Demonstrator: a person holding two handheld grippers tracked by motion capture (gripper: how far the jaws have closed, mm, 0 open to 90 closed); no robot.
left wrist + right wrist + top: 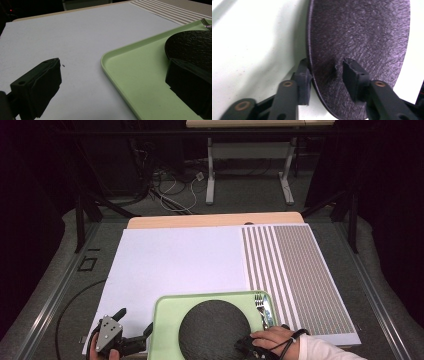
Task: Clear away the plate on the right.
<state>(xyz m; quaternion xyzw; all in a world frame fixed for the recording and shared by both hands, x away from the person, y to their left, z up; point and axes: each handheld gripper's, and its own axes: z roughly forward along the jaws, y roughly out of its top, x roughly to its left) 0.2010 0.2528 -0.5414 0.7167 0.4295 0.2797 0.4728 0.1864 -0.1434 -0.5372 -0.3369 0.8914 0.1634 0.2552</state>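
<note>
High view first: my left gripper (136, 326) sits at about seven o'clock on the table, its two black jaws spread wide apart with nothing between them, one tip over the white sheet (175, 260), the other by the left rim of the green tray (165, 307). The tray lies at six o'clock, and the round black plate (212, 327) rests flat in its middle. A fork (260, 304) lies along the tray's right side, at about three o'clock from the plate. My right hand (272, 340) comes in at five o'clock, and my right gripper (245, 345) meets the plate's near right edge. A striped mat (295, 275) covers the table at two o'clock.

Left gripper view: my jaws stand far apart, one over the white sheet (75, 37), the other over the tray (130, 72), just short of the plate (192, 47) at three o'clock.

Right gripper view: my jaws straddle the plate's (362, 32) rim, one finger (303, 80) below by the tray floor, the other (353, 75) above the textured face. The upper finger stands off the surface, so the jaws are parted, not clamped.
</note>
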